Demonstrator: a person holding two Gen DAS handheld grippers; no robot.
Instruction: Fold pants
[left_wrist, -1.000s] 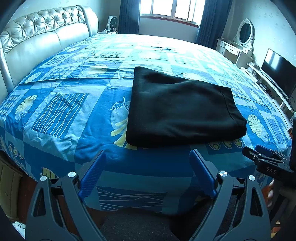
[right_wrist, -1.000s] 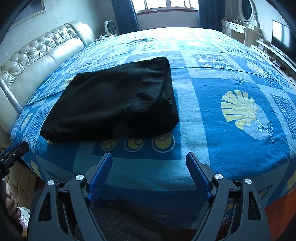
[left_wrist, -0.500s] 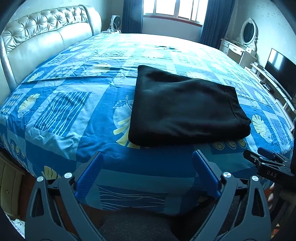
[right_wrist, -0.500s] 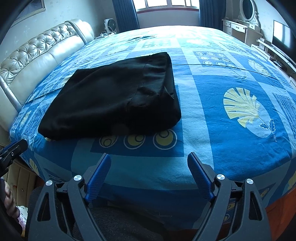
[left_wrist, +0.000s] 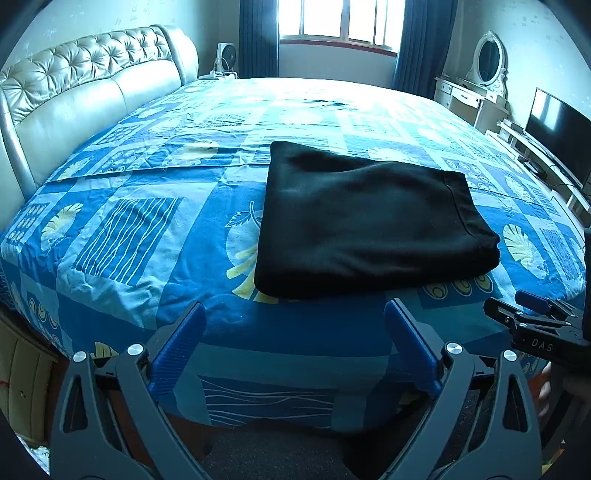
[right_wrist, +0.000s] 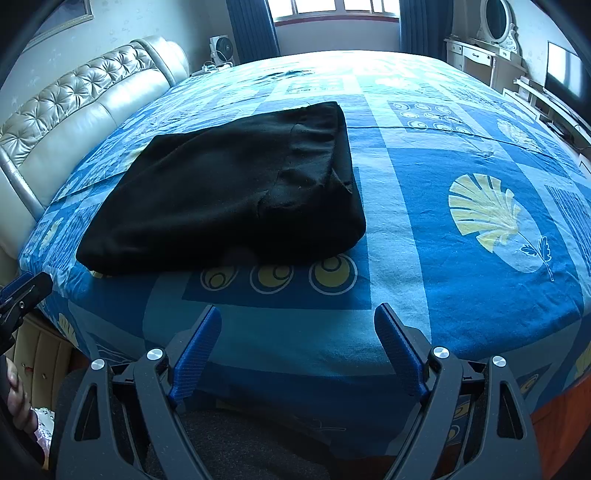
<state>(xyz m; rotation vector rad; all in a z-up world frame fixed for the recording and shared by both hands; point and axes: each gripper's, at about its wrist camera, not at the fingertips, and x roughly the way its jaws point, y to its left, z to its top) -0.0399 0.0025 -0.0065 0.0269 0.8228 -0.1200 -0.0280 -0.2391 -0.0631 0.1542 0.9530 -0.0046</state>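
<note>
The pants (left_wrist: 373, 225) lie as a compact black rectangle on the blue patterned bedspread (left_wrist: 122, 229), near the front edge of the bed, with the layered hem or waistband edges stacked at the rectangle's right end and the smooth fold facing the cameras. On the left, the left gripper (left_wrist: 293, 341) hangs past the bed's front edge with its blue fingers spread wide and nothing between them; over the last second its view has lifted and drawn back a little, so the bundle sits lower and farther from the fingers than before. To the right, the right gripper (right_wrist: 297, 341) is likewise wide open and empty, well apart from the cloth, and it too has eased away. The bundle itself has not shifted or sprung open in that time. My reading is that the folding is finished and both tools are simply retreating.
</note>
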